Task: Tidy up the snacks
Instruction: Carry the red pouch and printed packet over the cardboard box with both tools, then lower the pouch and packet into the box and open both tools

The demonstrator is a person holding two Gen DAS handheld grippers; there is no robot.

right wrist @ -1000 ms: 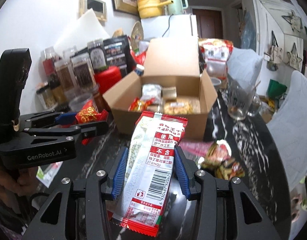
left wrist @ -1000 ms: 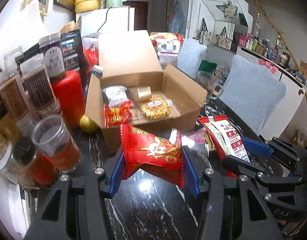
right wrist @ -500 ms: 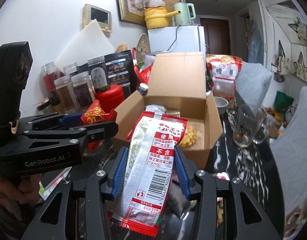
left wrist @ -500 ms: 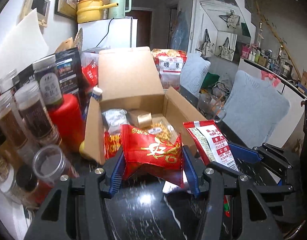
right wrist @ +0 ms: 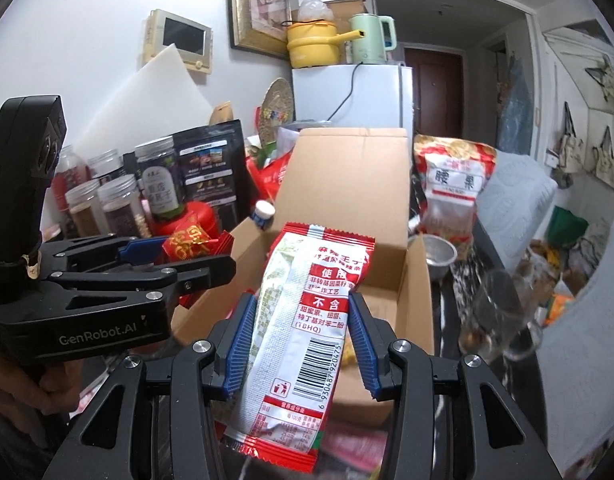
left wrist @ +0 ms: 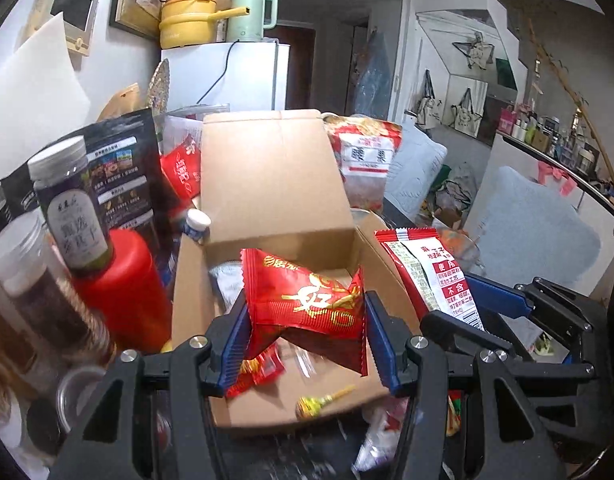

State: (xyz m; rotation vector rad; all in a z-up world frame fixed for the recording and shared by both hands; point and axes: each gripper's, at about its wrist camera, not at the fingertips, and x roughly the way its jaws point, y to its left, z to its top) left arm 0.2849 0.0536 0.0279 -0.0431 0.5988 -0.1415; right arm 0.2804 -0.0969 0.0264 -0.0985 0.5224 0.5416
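Both grippers, left [left wrist: 305,336] pinching a red packet [left wrist: 307,304] and right [right wrist: 301,340] a white packet [right wrist: 303,320], hovered mid-frame over the box [left wrist: 279,184], apparently for dropping in.

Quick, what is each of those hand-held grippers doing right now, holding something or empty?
Left hand-held gripper: closed on a red snack packet.
Right hand-held gripper: closed on a red-and-white snack packet.

A crinkled red gold-printed snack packet [left wrist: 307,304] and a long red-and-white sachet [right wrist: 303,336] hang over the open cardboard box [left wrist: 275,184].
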